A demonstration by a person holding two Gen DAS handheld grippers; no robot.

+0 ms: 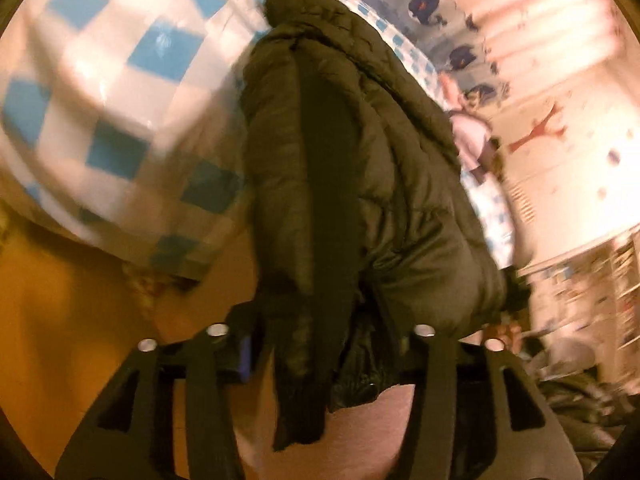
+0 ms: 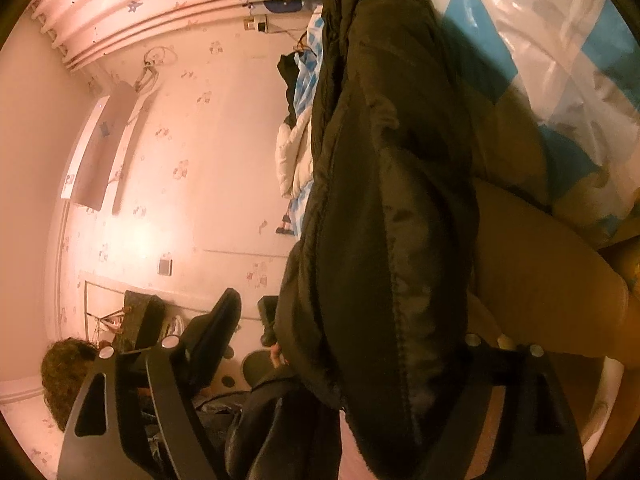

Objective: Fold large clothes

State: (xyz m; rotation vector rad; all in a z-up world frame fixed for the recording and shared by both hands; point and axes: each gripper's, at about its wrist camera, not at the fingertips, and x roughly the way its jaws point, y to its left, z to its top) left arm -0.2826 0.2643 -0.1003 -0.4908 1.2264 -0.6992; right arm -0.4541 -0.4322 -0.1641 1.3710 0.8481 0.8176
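A large dark olive puffer jacket (image 1: 340,168) hangs lifted above the bed with the blue-and-white checked cover (image 1: 112,92). My left gripper (image 1: 320,340) is shut on the jacket's lower edge, with bunched fabric between the fingers. In the right wrist view the same jacket (image 2: 380,220) fills the middle and drapes down between the fingers. My right gripper (image 2: 352,360) is shut on the jacket; its fingertips are hidden under the fabric.
The checked bed cover (image 2: 560,52) lies to the right in the right view. A white garment (image 2: 292,156) lies on the bed's far side. A pink wall with a shelf (image 2: 100,148) is at left. The person's head (image 2: 68,380) is low left.
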